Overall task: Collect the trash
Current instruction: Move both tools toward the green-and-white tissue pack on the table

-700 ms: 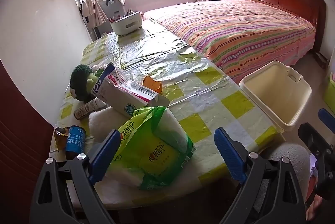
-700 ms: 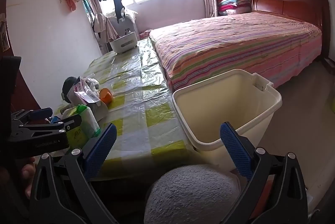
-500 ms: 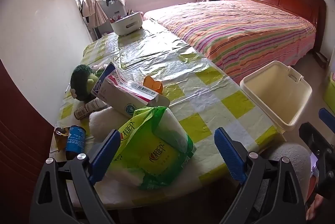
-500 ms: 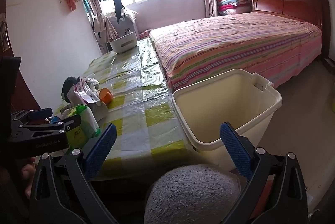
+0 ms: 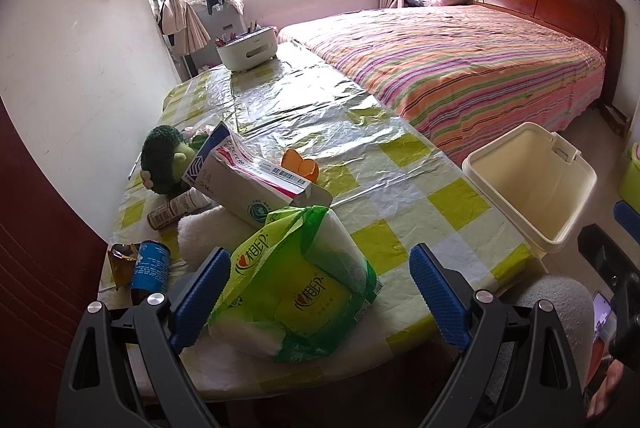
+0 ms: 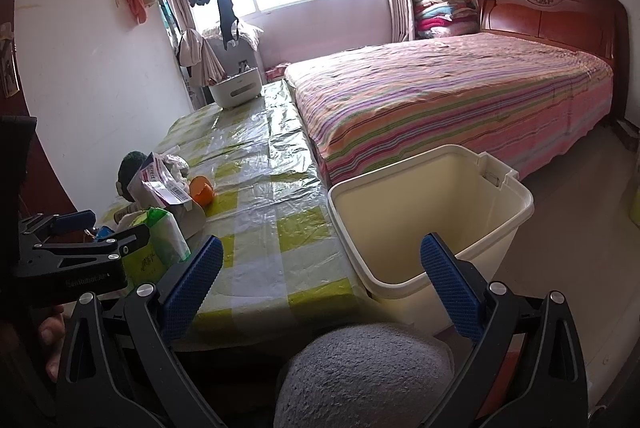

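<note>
While nothing has shifted over the last moment, your left gripper point(image 5: 320, 278) hovers wide apart over the green plastic tissue pack point(image 5: 296, 284); your right gripper point(image 6: 322, 268), equally wide and empty, faces the cream plastic bin point(image 6: 432, 212): collection unstarted.

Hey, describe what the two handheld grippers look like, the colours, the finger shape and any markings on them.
Both are black plastic clamp-style tools. The left gripper and right gripper each have two angled arms with triangular cut-outs, silver round bolts at the pivots, and blue pads with a fine knurled texture on the fingers. In the right wrist view, the left gripper's side bears small pale lettering, too small to read reliably. No cables show.
</note>
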A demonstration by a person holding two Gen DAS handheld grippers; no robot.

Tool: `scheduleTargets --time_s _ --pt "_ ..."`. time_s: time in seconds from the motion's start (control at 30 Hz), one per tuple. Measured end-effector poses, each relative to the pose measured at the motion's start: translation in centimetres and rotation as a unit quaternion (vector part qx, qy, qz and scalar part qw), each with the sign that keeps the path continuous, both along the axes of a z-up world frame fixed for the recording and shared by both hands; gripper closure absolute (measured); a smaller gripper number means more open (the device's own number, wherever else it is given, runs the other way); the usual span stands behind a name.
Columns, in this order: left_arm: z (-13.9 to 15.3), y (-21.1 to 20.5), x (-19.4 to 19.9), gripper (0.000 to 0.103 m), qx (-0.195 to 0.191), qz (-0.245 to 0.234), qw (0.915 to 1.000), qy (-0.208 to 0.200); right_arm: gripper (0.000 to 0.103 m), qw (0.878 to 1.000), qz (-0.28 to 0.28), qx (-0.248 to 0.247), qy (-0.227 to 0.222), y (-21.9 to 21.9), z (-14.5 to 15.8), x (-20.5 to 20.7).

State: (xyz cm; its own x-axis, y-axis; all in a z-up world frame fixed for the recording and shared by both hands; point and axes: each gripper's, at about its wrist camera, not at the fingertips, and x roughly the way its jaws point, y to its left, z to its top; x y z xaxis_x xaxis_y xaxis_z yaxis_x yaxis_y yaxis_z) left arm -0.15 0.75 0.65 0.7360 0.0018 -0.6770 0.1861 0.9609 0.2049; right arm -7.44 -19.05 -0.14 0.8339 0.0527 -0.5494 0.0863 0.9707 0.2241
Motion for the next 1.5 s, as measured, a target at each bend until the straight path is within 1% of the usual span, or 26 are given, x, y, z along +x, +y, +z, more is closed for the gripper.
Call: scheduleTargets --time_s 0.3,0.4,0.5,0.53,0.6,0.77,0.83,1.0,1.1,1.5 --pt "0.6 0.4 -0.4 0.015 0.006 0.006 0.9996 -0.027 0.006 1.000 -0.001 -0.016 -0.021 0.2 1.4 0.1" --pt "0.8 0.4 -0.7 0.015 0.019 0.006 0.9989 -0.041 0.006 1.000 -0.001 -0.014 -0.024 0.1 1.6 0.1" --pt "1.0 0.5 -0.8 0.015 0.013 0.007 0.9992 -0.037 0.006 1.000 -0.001 -0.013 -0.023 0.1 1.6 0.1" --pt "1.0 0.4 -0.9 0.015 0.022 0.006 0.9991 -0.037 0.006 1.000 -0.001 -0.013 -0.022 0.1 1.6 0.2" --pt "1.1 0.4 -0.9 0.015 0.016 0.007 0.9993 -0.033 0.006 1.000 0.000 -0.012 -0.021 0.2 1.6 0.2" --pt "1.0 0.3 -1.0 0.015 0.033 0.006 0.9991 -0.027 0.006 1.000 0.001 -0.012 -0.019 0.2 1.6 0.2" --pt "0.9 0.4 -1.0 0.015 0.026 0.006 0.9993 -0.026 0.006 1.000 0.001 -0.011 -0.019 0.3 1.6 0.3" --pt "0.9 0.5 -1.0 0.015 0.023 0.009 0.9994 -0.025 0.006 1.000 0.003 -0.012 -0.020 0.5 1.6 0.6" --pt "0.9 0.9 -0.8 0.015 0.007 0.011 0.9996 -0.024 0.006 1.000 0.006 -0.013 -0.021 0.7 1.6 0.8" --pt "1.0 2.5 -0.3 0.015 0.000 0.027 0.9993 -0.026 0.006 0.999 0.029 -0.020 -0.030 2.0 2.3 1.9"
